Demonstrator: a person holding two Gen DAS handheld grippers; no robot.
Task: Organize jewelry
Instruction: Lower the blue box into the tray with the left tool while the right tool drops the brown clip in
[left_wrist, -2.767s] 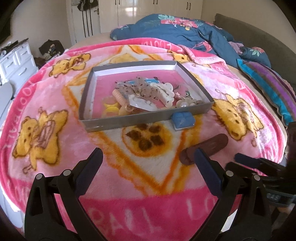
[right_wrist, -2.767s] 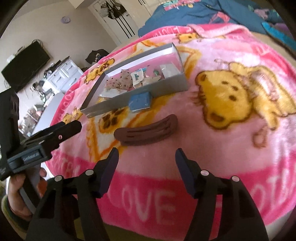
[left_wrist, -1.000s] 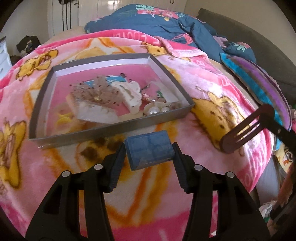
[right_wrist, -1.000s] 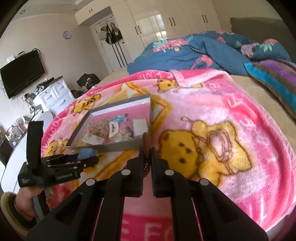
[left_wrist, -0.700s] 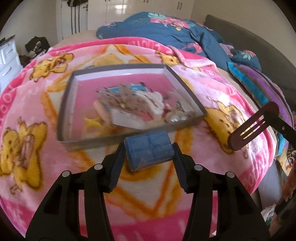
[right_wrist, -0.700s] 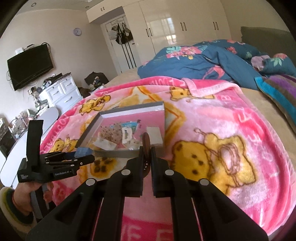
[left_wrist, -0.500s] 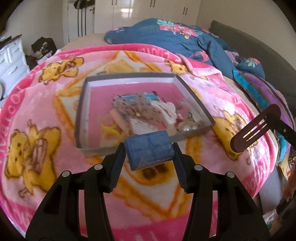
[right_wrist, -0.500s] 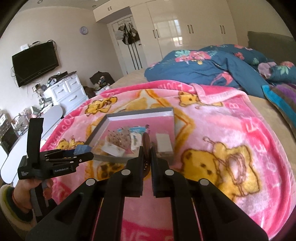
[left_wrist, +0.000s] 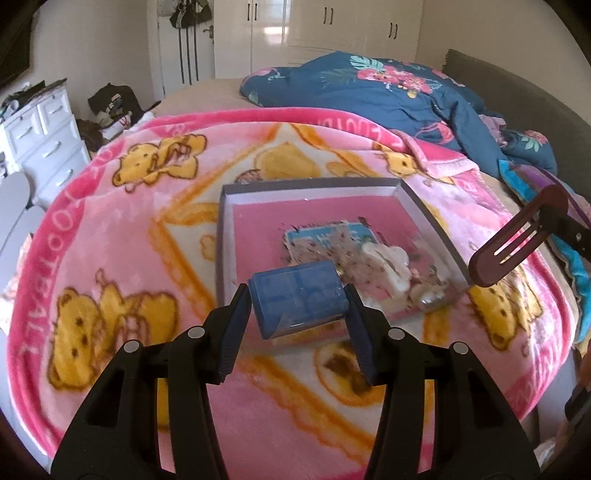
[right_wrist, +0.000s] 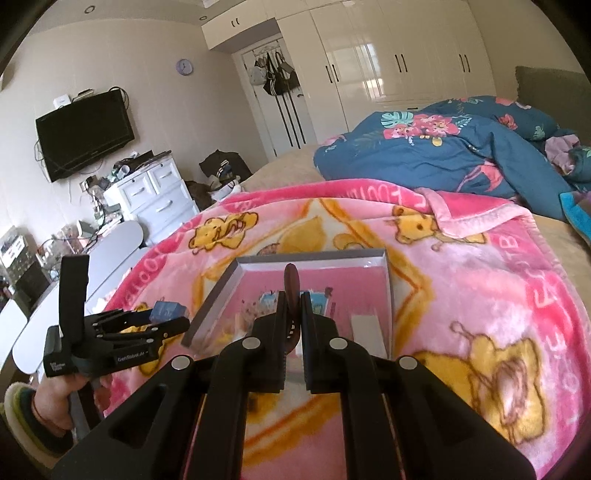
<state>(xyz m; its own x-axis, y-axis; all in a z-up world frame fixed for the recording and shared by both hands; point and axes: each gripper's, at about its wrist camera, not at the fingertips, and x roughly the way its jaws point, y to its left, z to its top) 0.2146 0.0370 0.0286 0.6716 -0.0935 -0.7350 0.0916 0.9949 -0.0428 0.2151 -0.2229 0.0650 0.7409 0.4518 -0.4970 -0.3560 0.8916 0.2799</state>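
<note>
My left gripper (left_wrist: 297, 301) is shut on a small blue box (left_wrist: 297, 297) and holds it in the air over the near edge of the grey tray (left_wrist: 314, 183). The tray lies on the pink bear blanket (left_wrist: 129, 229) and holds a pile of hair clips and jewelry (left_wrist: 373, 254). My right gripper (right_wrist: 292, 306) is shut on a brown hair clip (right_wrist: 291, 286), held edge-on above the tray (right_wrist: 310, 256). That clip (left_wrist: 517, 242) shows at the right of the left wrist view. The left gripper with the blue box (right_wrist: 168, 312) shows at the left of the right wrist view.
A dark blue floral duvet (left_wrist: 388, 85) is heaped at the far side of the bed. A striped pillow (left_wrist: 574, 258) lies at the right edge. A white dresser (right_wrist: 155, 201) and white chairs (right_wrist: 110, 251) stand left of the bed.
Both grippers have risen and drawn back from the tray, each keeping its object. The tray now looks farther and lower in both views.
</note>
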